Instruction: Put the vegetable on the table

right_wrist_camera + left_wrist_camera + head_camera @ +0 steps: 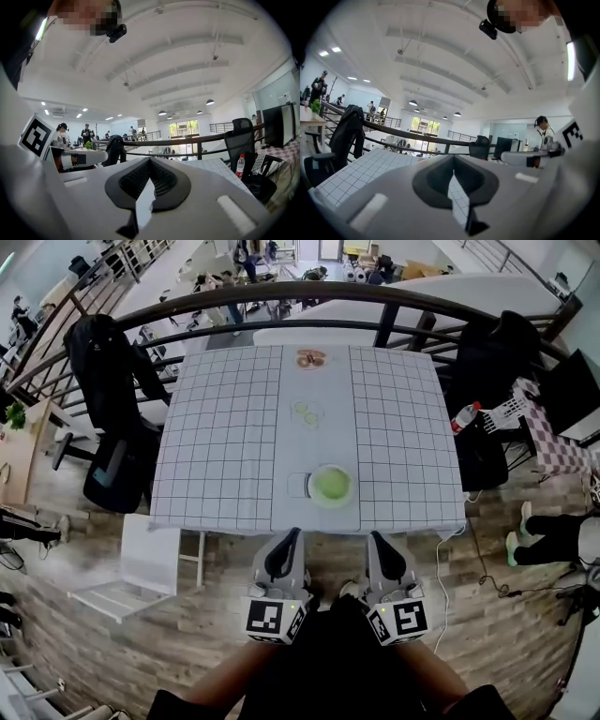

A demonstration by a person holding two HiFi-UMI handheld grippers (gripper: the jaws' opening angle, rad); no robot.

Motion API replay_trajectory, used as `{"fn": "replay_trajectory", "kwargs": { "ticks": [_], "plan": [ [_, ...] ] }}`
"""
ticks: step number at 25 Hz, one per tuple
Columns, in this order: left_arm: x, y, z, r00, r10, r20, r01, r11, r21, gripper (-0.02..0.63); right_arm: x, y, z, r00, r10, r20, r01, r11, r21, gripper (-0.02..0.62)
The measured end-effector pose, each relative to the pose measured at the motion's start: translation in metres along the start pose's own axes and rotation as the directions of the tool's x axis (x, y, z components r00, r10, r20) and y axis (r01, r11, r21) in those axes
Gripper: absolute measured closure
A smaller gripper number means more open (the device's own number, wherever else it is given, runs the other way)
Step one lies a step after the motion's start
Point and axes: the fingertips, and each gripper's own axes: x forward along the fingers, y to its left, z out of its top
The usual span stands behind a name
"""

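A green plate [330, 486] with a pale green vegetable on it sits near the front edge of the table [225, 437], which has a grid-pattern cloth. A small clear square thing [298, 486] lies just left of the plate. Further back are light green slices [307, 412], and at the far edge a dish of brownish food [310, 358]. My left gripper [292, 534] and right gripper [375, 536] hang side by side just short of the table's front edge, both shut and holding nothing. The left gripper view shows shut jaws [453, 174] above the cloth; the right gripper [148, 177] looks the same.
A black chair with a jacket [108, 381] stands left of the table, and a white stool [141, 563] at the front left. Right of the table are a red-capped bottle [466, 415], a dark chair [487, 362] and a seated person's shoes [525, 532]. A dark railing [281, 292] curves behind.
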Motion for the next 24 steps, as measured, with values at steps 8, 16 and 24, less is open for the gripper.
{"fn": "replay_trajectory", "kwargs": {
  "ticks": [8, 16, 24],
  "plan": [
    [0.001, -0.028, 0.005, 0.999, -0.012, 0.039, 0.01, 0.999, 0.046, 0.597, -0.022, -0.013, 0.012, 0.998, -0.022, 0.05, 0.025, 0.998, -0.056, 0.598],
    [0.004, -0.039, 0.013, 0.997, 0.001, 0.079, -0.009, 0.996, 0.091, 0.597, -0.024, -0.029, 0.013, 0.998, -0.05, 0.035, 0.052, 0.996, -0.069, 0.598],
    [0.011, -0.034, 0.015, 0.997, -0.007, 0.071, 0.0, 0.996, 0.093, 0.597, -0.018, -0.037, 0.013, 0.997, -0.06, 0.045, 0.063, 0.996, -0.059, 0.598]
  ]
}}
